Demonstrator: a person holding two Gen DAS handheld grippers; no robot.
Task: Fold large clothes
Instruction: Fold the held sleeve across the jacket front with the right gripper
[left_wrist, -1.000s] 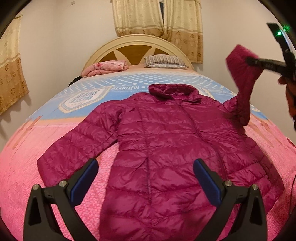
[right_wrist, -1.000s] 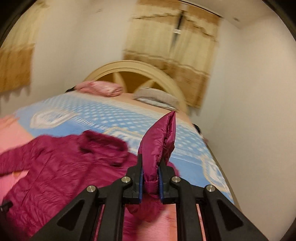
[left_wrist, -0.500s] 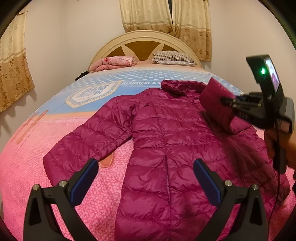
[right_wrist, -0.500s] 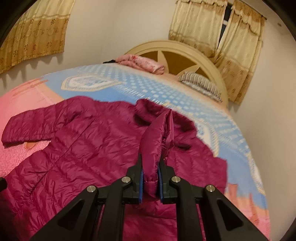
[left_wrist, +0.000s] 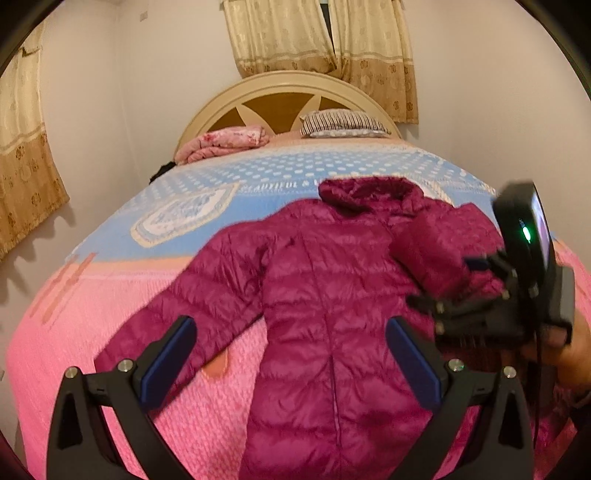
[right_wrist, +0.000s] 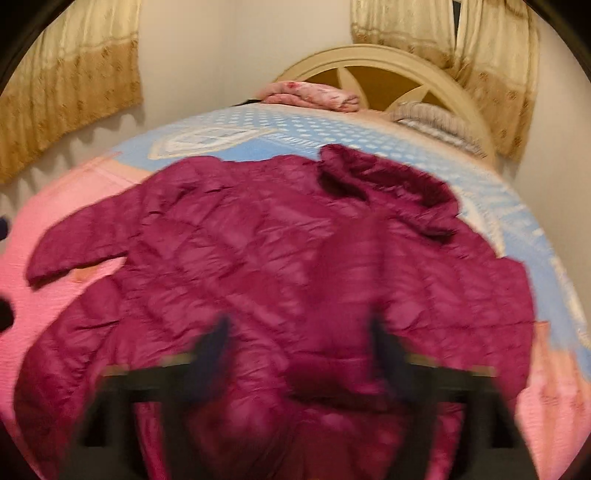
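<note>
As right gripper (right_wrist: 299, 347) opens, releasing sleeve (right_wrist: 332, 295) onto puffer jacket (left_wrist: 332, 295) | first fold laid | left gripper (left_wrist: 291, 354) wide open, empty

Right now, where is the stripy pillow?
In the left wrist view the striped pillow lies at the far end of the bed, right of centre against the cream headboard, beside the folded pink blanket and beyond the purple jacket.

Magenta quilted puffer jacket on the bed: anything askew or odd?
Only mid-fold asymmetry: the magenta quilted puffer jacket has one sleeve folded over its body beside the opening right tool, while the other sleeve lies spread on the pink bedspread. No damage visible.
</note>
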